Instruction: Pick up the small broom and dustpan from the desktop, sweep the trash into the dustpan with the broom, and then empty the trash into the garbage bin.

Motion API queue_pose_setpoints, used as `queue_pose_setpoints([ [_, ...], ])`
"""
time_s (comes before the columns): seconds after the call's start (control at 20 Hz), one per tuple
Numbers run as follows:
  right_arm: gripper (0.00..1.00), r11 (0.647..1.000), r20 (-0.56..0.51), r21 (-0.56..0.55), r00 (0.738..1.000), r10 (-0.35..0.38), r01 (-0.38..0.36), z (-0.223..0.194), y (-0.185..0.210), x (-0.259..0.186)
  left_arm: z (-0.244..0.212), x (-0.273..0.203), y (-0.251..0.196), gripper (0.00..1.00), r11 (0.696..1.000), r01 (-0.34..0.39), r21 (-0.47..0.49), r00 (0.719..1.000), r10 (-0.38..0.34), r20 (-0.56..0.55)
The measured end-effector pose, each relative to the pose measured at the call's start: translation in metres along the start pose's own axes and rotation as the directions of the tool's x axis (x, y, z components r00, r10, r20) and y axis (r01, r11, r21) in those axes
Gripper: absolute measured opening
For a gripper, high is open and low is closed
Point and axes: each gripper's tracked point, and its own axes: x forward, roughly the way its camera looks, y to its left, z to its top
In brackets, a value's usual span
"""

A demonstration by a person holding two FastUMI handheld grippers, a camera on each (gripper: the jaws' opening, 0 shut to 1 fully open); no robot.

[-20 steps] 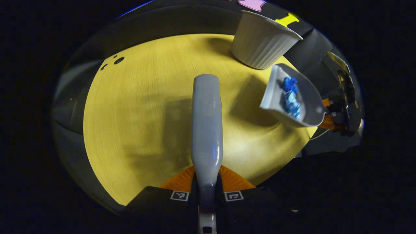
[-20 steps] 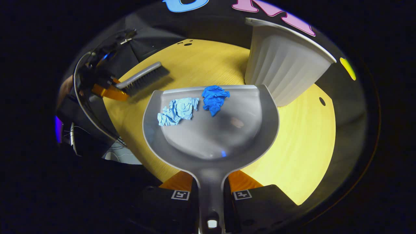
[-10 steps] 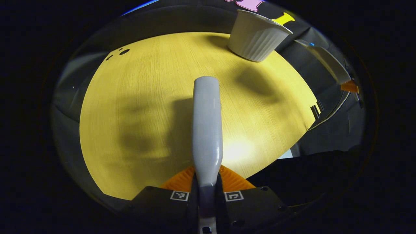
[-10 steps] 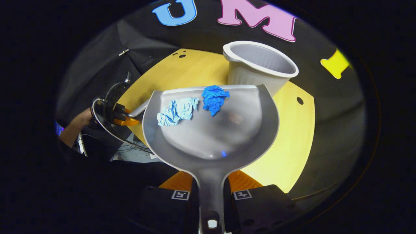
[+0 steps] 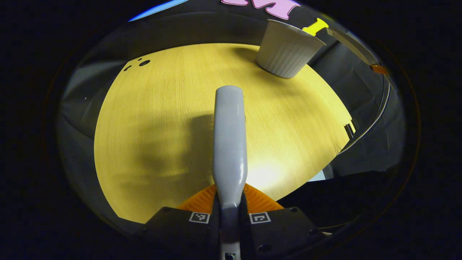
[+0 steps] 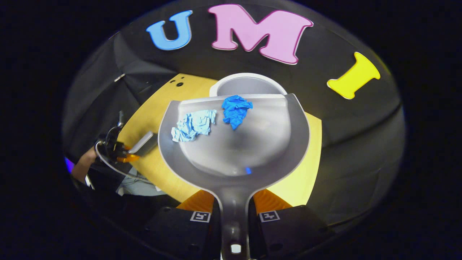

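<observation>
While the yellow wood-grain counter (image 5: 162, 119) spreads wide under both views, the white ribbed plastic garbage bin (image 5: 287, 50) stands upright near its far edge. In the right gripper view the bin's open rim (image 6: 249, 77) shows just beyond the front lip of the grey plastic dustpan (image 6: 249, 144), which is held raised above the counter with its lip over the bin's mouth. The right gripper (image 6: 234, 211) is closed tight on the dustpan's handle, both fingers pressing its sides. The left gripper (image 5: 230, 206) is likewise clamped on the grey plastic handle of the small broom (image 5: 230, 137), which juts forward over the counter; in the right gripper view that gripper and broom (image 6: 144, 142) sit far to the left, near the counter's edge. Inside the dustpan, near its front lip, lie a crumpled pale-blue paper scrap (image 6: 193, 124) and, just beside it, a smaller crumpled dark-blue scrap (image 6: 235, 110).
</observation>
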Motion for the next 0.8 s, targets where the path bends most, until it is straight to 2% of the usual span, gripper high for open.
queue_pose_setpoints([
  [0.15, 0.34, 0.998, 0.022, 0.035, 0.998, -0.057, 0.056, -0.003, 0.007, 0.005, 0.0, -0.004, 0.001, 0.25, 0.999, 0.0, -0.053, 1.0, 0.001, 0.022],
  [0.2, 0.34, 0.997, 0.021, 0.052, 0.998, -0.065, 0.064, -0.003, 0.007, 0.002, 0.001, -0.005, 0.002, 0.22, 0.998, -0.003, -0.065, 1.0, 0.005, 0.028],
  [0.25, 0.34, 0.995, 0.017, 0.074, 0.997, -0.074, 0.072, -0.004, 0.01, 0.001, 0.003, -0.005, 0.002, 0.25, 0.997, -0.006, -0.076, 0.999, 0.008, 0.031],
  [0.4, 0.34, 0.988, 0.014, 0.108, 0.994, -0.109, 0.107, -0.003, 0.014, -0.001, 0.001, -0.009, 0.005, 0.25, 0.994, -0.016, -0.109, 0.999, 0.02, 0.041],
  [0.6, 0.34, 0.985, 0.01, 0.074, 0.987, -0.16, 0.158, -0.003, 0.011, -0.006, -0.002, -0.012, 0.01, 0.25, 0.988, -0.026, -0.149, 0.999, 0.031, 0.034],
  [0.8, 0.34, 0.973, 0.018, -0.004, 0.973, -0.229, 0.229, -0.001, 0.006, -0.009, 0.009, -0.017, 0.011, 0.25, 0.979, -0.002, -0.202, 0.998, 0.014, 0.059],
])
